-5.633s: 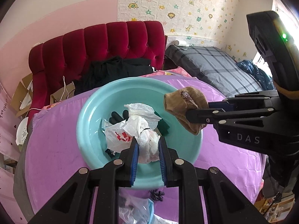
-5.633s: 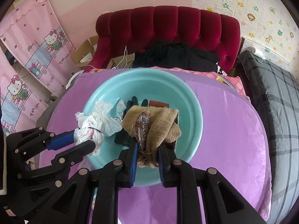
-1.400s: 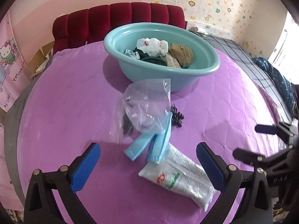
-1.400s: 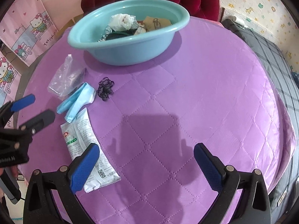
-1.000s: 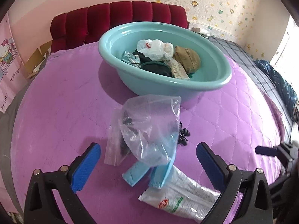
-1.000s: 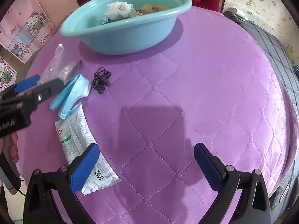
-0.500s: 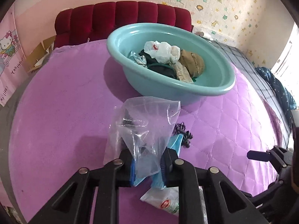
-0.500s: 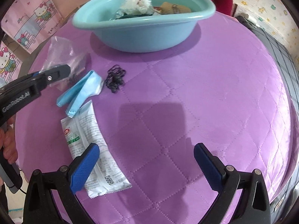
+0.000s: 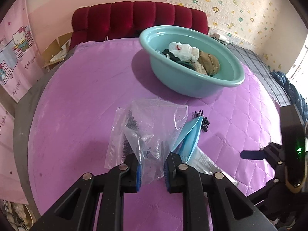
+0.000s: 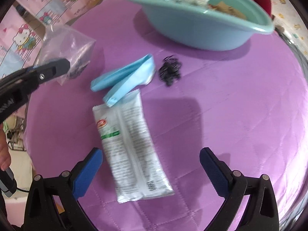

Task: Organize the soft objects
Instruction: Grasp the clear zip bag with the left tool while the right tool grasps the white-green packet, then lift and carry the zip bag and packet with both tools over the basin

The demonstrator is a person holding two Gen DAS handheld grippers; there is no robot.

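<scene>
Purple quilted table [image 9: 80, 88], teal basin [image 9: 192, 86], red sofa [image 9: 134, 19]; left tongs [image 9: 152, 170] clamped on clear bag [image 9: 152, 127]; right tongs [image 10: 151, 170] agape

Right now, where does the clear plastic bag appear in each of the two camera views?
Left wrist view: the clear plastic bag is at lower centre, pinched between the pads of the left gripper.
Right wrist view: it is at upper left, held in that gripper, which comes in from the left edge.
Shared landmark: the teal basin, beyond the bag in both.
</scene>
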